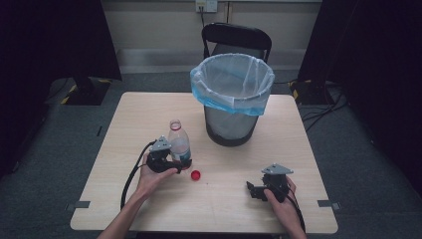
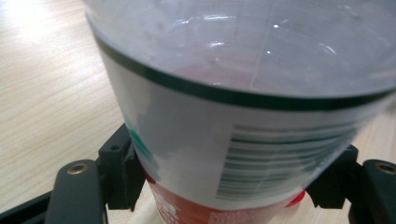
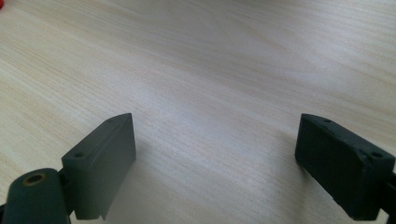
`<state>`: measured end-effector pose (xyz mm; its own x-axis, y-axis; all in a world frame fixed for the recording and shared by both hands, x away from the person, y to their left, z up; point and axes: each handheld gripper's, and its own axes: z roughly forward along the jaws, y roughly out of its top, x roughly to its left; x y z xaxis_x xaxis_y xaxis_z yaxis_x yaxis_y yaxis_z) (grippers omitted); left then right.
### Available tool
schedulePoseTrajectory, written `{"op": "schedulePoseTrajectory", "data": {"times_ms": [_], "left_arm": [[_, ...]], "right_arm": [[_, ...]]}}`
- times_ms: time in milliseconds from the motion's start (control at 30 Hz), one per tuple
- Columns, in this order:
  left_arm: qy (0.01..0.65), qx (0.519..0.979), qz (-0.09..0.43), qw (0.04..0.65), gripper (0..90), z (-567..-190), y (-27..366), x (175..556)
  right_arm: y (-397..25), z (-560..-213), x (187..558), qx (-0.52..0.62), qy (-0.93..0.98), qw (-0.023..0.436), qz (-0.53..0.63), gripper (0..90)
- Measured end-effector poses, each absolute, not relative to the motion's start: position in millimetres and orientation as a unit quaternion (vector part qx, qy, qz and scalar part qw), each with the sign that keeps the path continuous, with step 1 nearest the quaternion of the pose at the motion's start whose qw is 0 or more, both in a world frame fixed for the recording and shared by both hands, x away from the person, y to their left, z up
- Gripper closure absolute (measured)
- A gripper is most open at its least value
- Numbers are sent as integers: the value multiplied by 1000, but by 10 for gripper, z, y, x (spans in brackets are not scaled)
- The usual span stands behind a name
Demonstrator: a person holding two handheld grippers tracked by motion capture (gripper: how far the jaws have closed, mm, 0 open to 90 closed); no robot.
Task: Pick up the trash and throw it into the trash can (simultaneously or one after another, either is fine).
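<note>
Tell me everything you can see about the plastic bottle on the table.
The bottle is clear plastic and stands upright on the wooden table, in front and to the left of the bin. Its cap is off and the neck is open, with a reddish ring at the mouth; a red cap lies close by. A white label with a barcode, green edge and red band wraps it. The left tool grips its lower part from both sides.

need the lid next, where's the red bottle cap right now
In the high view the red cap lies loose on the table, just right of the left gripper, which holds the open bottle, and in front of the bin.
</note>
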<state>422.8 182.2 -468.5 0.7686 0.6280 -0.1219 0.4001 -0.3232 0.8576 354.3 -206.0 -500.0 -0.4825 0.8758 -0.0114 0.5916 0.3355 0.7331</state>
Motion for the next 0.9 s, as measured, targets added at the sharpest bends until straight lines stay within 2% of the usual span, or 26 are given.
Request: {"op": "schedulePoseTrajectory", "data": {"times_ms": [467,900], "left_arm": [[316,792,95,515,276,-4569,1847,4181],[298,787,108,530,277,-4211,1865,4187]], "right_arm": [[-2060,-4999,3544,464,790,208,342,116],[-2060,-5000,3544,464,790,208,342,116]]}}
